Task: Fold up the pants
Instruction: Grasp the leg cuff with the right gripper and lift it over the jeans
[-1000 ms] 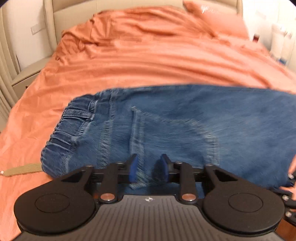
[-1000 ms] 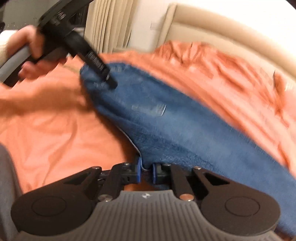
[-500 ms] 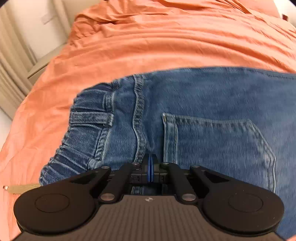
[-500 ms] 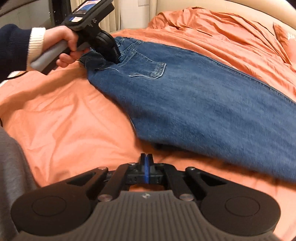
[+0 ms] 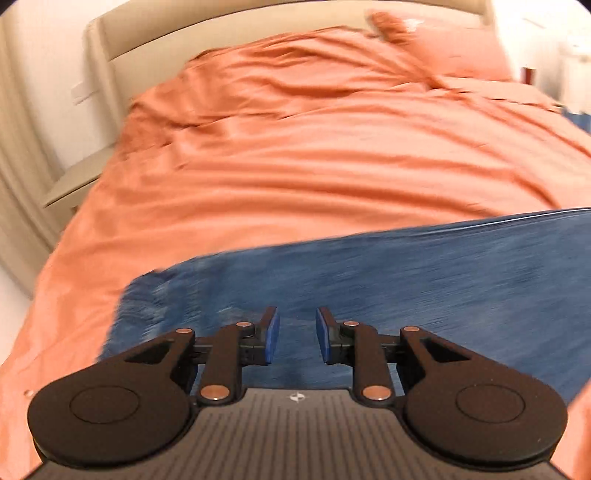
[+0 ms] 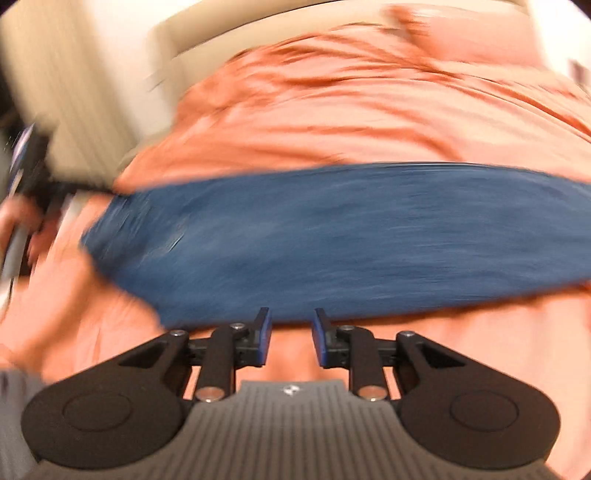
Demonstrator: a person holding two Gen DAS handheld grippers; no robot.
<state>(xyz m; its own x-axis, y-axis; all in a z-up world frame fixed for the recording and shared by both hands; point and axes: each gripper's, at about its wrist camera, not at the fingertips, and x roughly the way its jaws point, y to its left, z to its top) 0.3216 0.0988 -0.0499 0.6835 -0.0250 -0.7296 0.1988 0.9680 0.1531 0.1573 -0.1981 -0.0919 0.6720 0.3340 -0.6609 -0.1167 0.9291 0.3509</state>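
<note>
Blue denim pants (image 5: 406, 280) lie flat across the orange bed cover, waistband end to the left; both views are motion-blurred. My left gripper (image 5: 297, 336) is open and empty, its blue pads over the waist end of the pants. In the right wrist view the pants (image 6: 351, 240) stretch across the middle. My right gripper (image 6: 291, 338) is open and empty, just short of the near edge of the pants, over the orange cover. The hand with the left gripper tool (image 6: 22, 206) shows blurred at the far left.
The orange bed cover (image 5: 314, 155) fills most of both views, wrinkled towards the beige headboard (image 5: 221, 33). An orange pillow (image 5: 454, 48) lies at the back right. A bedside table (image 5: 77, 181) and a curtain stand at the left.
Both grippers were shut half a second ago and are open now. Both have pulled back and up from the pants, and the views have swung towards the headboard.
</note>
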